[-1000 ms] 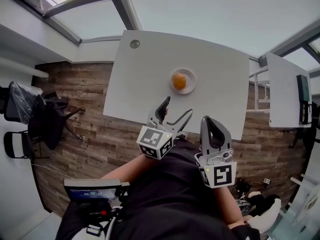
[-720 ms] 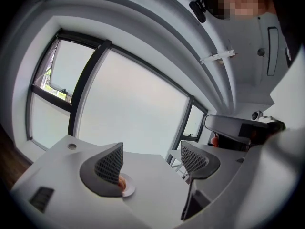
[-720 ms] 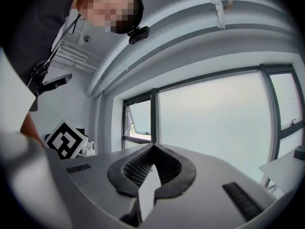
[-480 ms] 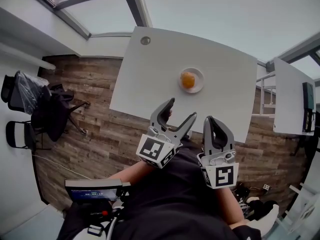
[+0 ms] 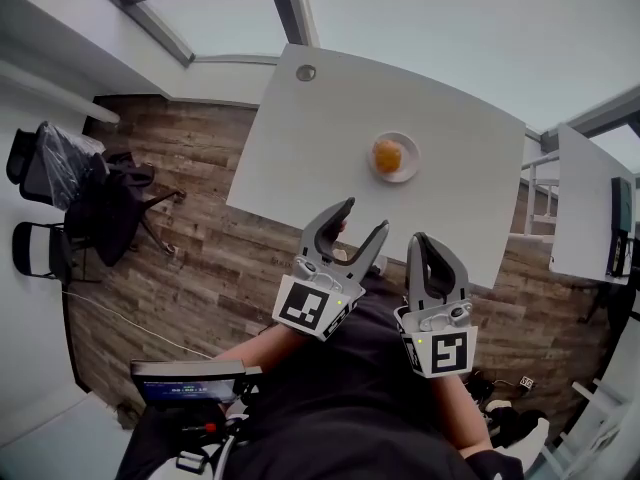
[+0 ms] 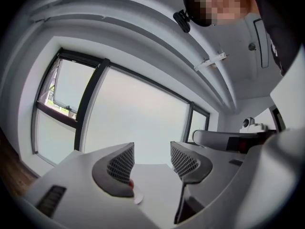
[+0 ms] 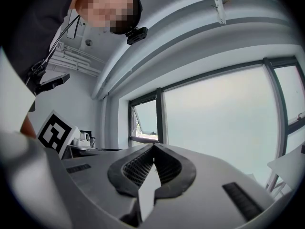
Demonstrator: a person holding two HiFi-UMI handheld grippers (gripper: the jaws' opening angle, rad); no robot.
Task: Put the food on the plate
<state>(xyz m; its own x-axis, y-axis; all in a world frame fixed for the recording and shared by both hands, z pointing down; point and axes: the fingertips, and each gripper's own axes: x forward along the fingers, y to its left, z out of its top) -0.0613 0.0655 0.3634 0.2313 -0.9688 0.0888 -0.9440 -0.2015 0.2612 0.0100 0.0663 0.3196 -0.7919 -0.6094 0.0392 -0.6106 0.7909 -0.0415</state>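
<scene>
The orange food (image 5: 387,154) sits on the small white plate (image 5: 408,167) toward the far right of the table (image 5: 310,128), just as it did a second ago. The left claw (image 5: 363,218) has just been closing from wide to only partly apart, with nothing between its jaws. The right claw (image 5: 432,240) is together and empty. Both hang near the person's body, well apart from the plate, so the task looks finished.
</scene>
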